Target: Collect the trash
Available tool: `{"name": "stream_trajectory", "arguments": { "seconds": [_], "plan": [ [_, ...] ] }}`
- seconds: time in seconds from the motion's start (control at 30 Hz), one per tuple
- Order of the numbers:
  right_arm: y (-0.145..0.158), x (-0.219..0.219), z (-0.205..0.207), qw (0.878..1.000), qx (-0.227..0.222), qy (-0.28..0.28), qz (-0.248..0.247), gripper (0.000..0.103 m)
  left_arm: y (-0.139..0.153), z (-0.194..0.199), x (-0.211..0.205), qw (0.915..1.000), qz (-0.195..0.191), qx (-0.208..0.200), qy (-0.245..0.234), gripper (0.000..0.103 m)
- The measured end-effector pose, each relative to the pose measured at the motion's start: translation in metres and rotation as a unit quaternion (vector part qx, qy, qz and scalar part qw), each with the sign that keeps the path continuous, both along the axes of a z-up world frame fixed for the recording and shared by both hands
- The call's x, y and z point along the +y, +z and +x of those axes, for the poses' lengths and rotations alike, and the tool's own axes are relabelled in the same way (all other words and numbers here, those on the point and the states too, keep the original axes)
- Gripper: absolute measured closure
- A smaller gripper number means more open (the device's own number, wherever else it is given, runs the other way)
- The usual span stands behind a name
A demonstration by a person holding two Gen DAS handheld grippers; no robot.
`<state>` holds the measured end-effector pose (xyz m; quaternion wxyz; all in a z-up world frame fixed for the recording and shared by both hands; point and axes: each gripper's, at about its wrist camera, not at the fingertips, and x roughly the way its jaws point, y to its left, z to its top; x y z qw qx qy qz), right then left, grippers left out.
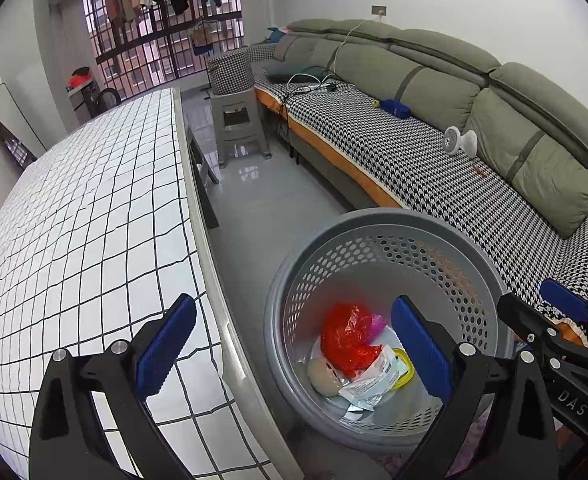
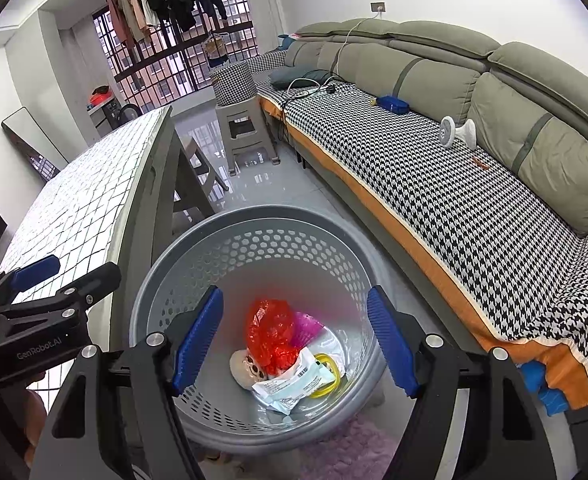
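A grey perforated basket (image 1: 377,224) (image 2: 254,220) stands on the floor between the table and the sofa. Inside lie a red plastic bag (image 1: 347,338) (image 2: 272,332), a white printed packet (image 1: 373,380) (image 2: 294,388), a pale round lump (image 1: 323,376) (image 2: 244,368), a yellow ring (image 2: 327,364) and a bit of pink wrapper (image 2: 307,326). My right gripper (image 2: 295,346) hangs open above the basket, nothing between its blue pads. My left gripper (image 1: 294,354) is open too, one pad over the table edge, the other over the basket. Each gripper shows in the other's view, the right (image 1: 561,320) and the left (image 2: 50,276).
A table with a white grid cloth (image 1: 86,220) (image 2: 82,200) runs along the left. A grey sofa with a houndstooth cover (image 1: 433,160) (image 2: 453,184) lines the right, with a small white fan (image 1: 457,140) and a blue case (image 1: 393,108) on it. A grey stool (image 1: 238,124) stands further back.
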<state>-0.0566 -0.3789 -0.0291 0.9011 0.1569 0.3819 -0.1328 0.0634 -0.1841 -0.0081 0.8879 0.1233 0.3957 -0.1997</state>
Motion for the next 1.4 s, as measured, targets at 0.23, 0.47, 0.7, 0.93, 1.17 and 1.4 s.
{"name": "stream_trajectory", "arguments": {
  "seconds": [0.23,0.47,0.7,0.93,1.17,1.4],
  "plan": [
    [-0.0016,-0.0008,-0.0007,1.0,0.002,-0.001,0.003,0.031,0.0015,-0.0011,-0.0017,1.0,0.005,-0.003,0.002,0.007],
    [-0.0021,-0.0018,-0.0014,1.0,-0.001,-0.002,0.004,0.031,0.0023,-0.0015,-0.0018,1.0,0.004,-0.007,0.001,0.007],
    [-0.0024,-0.0014,-0.0013,1.0,-0.001,0.0,0.004,0.031,0.0033,-0.0046,-0.0049,0.9999,0.009,-0.013,-0.006,0.007],
    [-0.0021,0.001,-0.0017,1.0,-0.003,0.001,0.005,0.031,0.0029,-0.0044,-0.0041,0.9999,0.009,-0.011,-0.007,0.007],
    [-0.0021,0.0004,-0.0016,1.0,-0.002,0.002,0.005,0.031,0.0025,-0.004,-0.0034,0.9999,0.009,-0.009,-0.008,0.007],
    [-0.0005,0.0012,-0.0022,1.0,-0.004,0.002,0.005,0.032,0.0028,-0.0031,-0.0009,1.0,0.006,-0.008,-0.002,0.007]
  ]
}}
